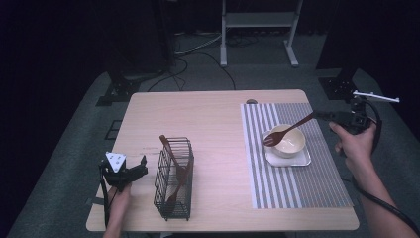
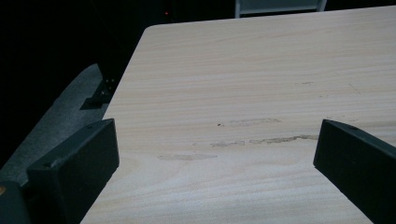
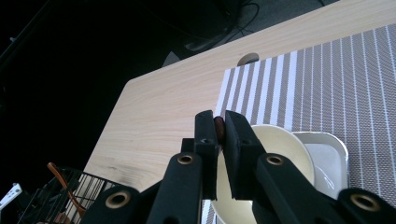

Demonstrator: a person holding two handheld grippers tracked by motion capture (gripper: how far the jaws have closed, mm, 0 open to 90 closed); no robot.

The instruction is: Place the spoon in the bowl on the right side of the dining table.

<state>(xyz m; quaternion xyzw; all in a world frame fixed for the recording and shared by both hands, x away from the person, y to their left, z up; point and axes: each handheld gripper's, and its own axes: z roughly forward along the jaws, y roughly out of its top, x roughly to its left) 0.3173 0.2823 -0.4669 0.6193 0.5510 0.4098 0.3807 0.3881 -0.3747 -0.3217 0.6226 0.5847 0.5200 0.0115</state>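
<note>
Black chunky jaws of the right gripper pinching a slim wooden spoon

Spoon tip dips into the smooth cream bowl on a stripy woven mat; left gripper gapes wide over pale wood-grain table.

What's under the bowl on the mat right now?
The bowl sits on a small white tray, which lies on the striped mat. The tray's middle is covered by the bowl, so anything there is hidden.
</note>
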